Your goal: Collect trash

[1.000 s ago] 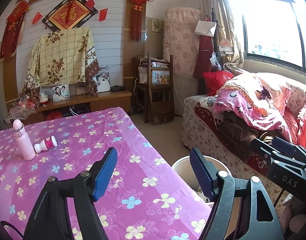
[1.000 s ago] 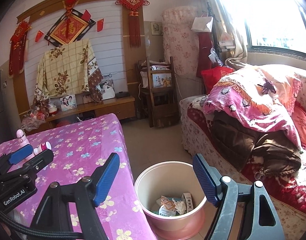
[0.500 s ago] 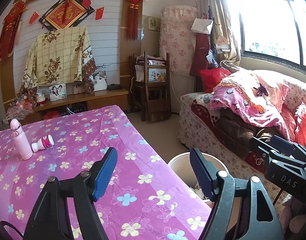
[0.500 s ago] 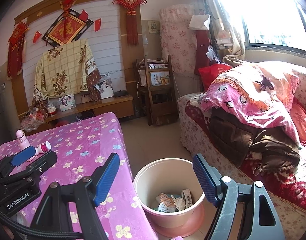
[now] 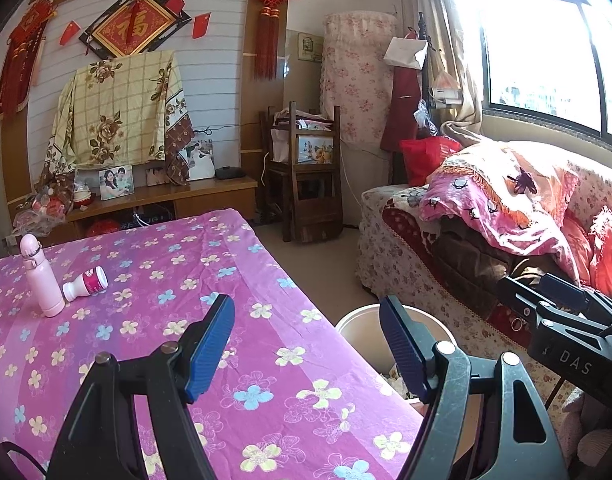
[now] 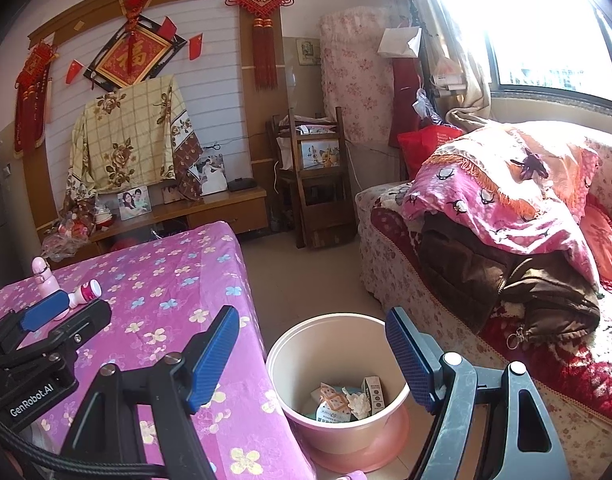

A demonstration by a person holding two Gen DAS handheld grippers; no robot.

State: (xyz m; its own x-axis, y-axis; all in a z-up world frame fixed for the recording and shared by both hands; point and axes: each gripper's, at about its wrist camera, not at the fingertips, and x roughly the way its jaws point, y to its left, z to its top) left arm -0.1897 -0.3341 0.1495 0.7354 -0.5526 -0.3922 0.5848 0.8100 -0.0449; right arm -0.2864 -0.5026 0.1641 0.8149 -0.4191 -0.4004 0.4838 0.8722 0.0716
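Tongs, both pairs, spread wide with nothing between the blue pads. Left gripper hangs over the near edge of the table, which carries a purple flowered cloth; its right pad overlaps the bin rim in the left wrist view. Right gripper hangs above the bin, jaws framing the bin mouth.

Bin: pink, round, on the floor just beside the table's right edge, at 6 o'clock in the right wrist view. Inside: scraps of paper and a small carton, lying on the bottom.

On the table, at 9 o'clock in the left wrist view: a pink flask, upright, and a small white bottle with a pink label, lying on its side, touching or nearly touching the flask base. Cannot tell which.

Sofa with blankets at 3 o'clock, well apart from the table.
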